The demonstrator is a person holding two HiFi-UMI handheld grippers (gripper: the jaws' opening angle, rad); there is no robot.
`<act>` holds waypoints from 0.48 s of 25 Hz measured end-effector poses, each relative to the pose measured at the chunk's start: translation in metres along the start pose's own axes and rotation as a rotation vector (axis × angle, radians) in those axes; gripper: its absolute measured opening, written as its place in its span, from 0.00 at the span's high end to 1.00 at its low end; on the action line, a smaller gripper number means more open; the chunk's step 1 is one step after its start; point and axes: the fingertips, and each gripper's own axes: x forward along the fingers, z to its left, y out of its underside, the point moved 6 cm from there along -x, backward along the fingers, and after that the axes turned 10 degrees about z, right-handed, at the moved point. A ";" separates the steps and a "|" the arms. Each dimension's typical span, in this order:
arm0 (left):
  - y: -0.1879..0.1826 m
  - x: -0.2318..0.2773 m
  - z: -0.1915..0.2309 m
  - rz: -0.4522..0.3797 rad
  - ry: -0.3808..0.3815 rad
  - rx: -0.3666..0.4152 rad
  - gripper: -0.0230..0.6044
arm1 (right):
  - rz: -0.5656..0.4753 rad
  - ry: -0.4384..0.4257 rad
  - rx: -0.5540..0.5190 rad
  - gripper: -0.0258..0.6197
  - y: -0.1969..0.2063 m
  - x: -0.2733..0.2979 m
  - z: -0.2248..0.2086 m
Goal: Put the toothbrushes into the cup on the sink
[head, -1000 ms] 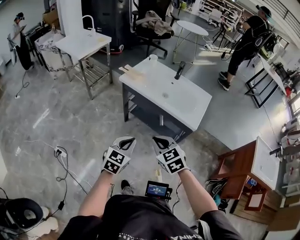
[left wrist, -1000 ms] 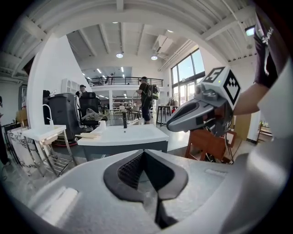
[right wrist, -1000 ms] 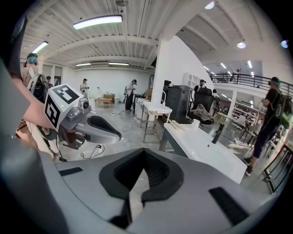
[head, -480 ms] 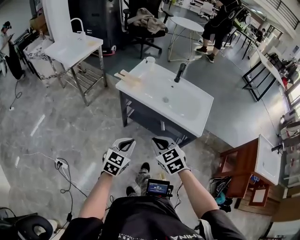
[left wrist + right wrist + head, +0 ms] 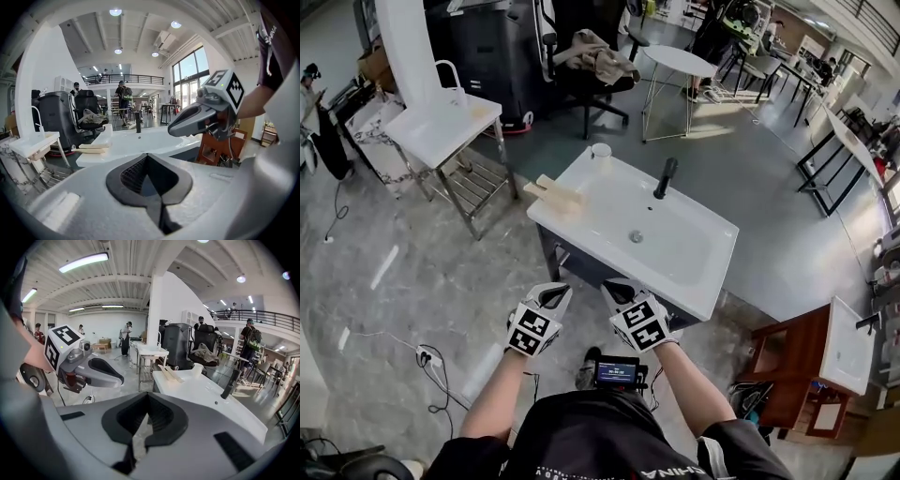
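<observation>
Two hand-held grippers: the left hand-held gripper (image 5: pixel 554 293) and right hand-held gripper (image 5: pixel 622 290) are side by side at the sink's near edge, each with jaws together and nothing between them.
Toothbrushes: pale cream flat toothbrushes (image 5: pixel 555 193) lie at the left corner of the white rectangular sink surface (image 5: pixel 694 253).
Cup: small white cup (image 5: pixel 600 151) stands upright at the far corner, near the toothbrushes but apart from them.
Tap: black upright tap (image 5: pixel 664 177) stands behind the basin.

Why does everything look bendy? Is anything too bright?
Left gripper view: the wide lens bends everything into a circle with black corners; the windows glare white. Right gripper view: same bending, the ceiling light bows. Head view: sharp, sun patches on the floor beyond the sink.
</observation>
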 end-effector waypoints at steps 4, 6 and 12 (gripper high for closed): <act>-0.026 0.031 0.031 0.010 -0.024 -0.011 0.97 | -0.007 -0.024 -0.010 0.95 -0.021 0.019 -0.042; -0.035 0.043 0.042 0.002 -0.039 -0.027 0.97 | -0.014 -0.031 -0.021 0.95 -0.028 0.030 -0.058; -0.036 0.066 0.063 0.042 -0.045 -0.049 0.97 | 0.012 -0.061 -0.025 0.95 -0.036 0.058 -0.084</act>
